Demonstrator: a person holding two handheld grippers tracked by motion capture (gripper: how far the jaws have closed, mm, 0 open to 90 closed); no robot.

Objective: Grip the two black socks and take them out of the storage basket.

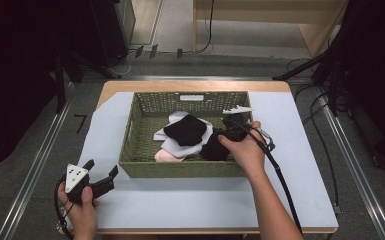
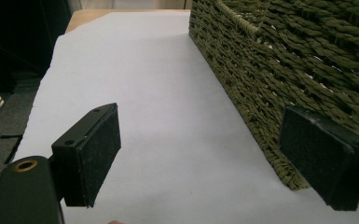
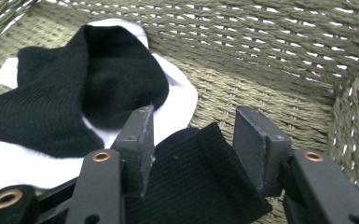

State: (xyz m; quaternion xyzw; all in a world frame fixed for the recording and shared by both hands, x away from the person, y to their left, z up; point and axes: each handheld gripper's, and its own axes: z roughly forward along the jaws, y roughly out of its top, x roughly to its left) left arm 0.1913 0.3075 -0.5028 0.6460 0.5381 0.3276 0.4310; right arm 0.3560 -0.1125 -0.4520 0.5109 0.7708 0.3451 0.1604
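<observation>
Ribbed black sock (image 3: pixel 200 182) between parted jaws

Both forearms are bare, no sleeves showing. The left gripper (image 1: pixel 101 174) is black, topped by a grey three-cornered plate with dark dots. The right gripper (image 3: pixel 193 135) has black jaws with brass-coloured rivets; a black cable (image 1: pixel 283 186) trails from it toward the lower right.

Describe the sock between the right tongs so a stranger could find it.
Look in the green woven basket, at its right end. The black ribbed sock lies between the open right tongs, apart from the other black sock, which rests on white cloth.
</observation>
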